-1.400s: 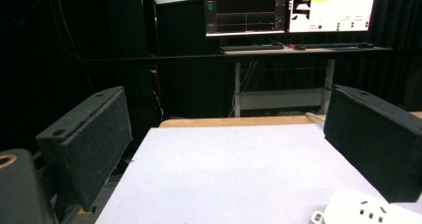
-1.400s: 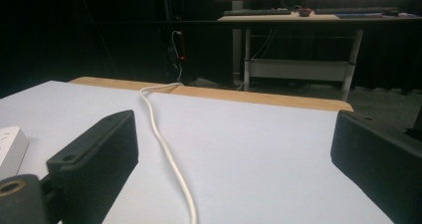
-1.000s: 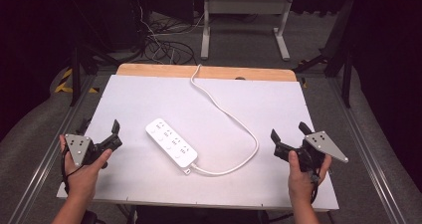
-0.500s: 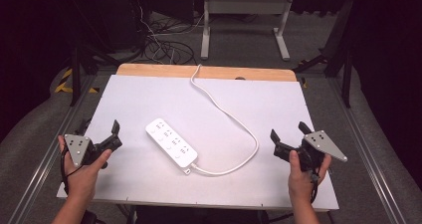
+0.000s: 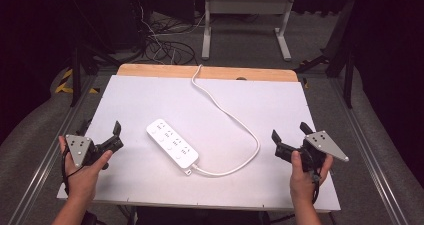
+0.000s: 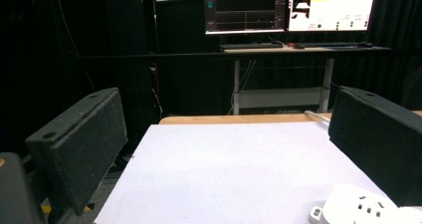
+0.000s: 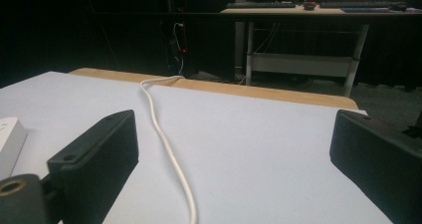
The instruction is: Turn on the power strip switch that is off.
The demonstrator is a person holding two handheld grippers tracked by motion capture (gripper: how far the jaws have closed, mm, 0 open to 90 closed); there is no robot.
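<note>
High view: a white power strip [image 5: 172, 144] is seen lying flat and slanted near the middle of the white worktop [image 5: 260, 95]. A white cord [image 5: 235, 122] is joined to its near end, bent in a loop toward the right, then led away over the far wooden edge [image 5: 210, 73] of the worktop.

The left tool [image 5: 114, 137] is held near the left edge, well apart from the strip. Its jaws are spread wide, and nothing is gripped. The right tool [image 5: 289, 137] is held near the right edge, also well apart from the strip and the cord. Its jaws are spread wide too, and nothing is held.

In the left gripper view, the far end of the strip [image 6: 366, 211] is seen low at the right, just beside one black jaw. In the right gripper view, the cord [image 7: 166, 144] is seen running between the two jaws, farther off on the worktop.

The strip is judged to be hard, smooth and fairly light. It could slide on the flat worktop when it is pushed. It is best gripped across its narrow sides, near the middle, so that it does not tip. The cord is judged to be soft and bendy, so the strip may be tugged back by it when lifted.
</note>
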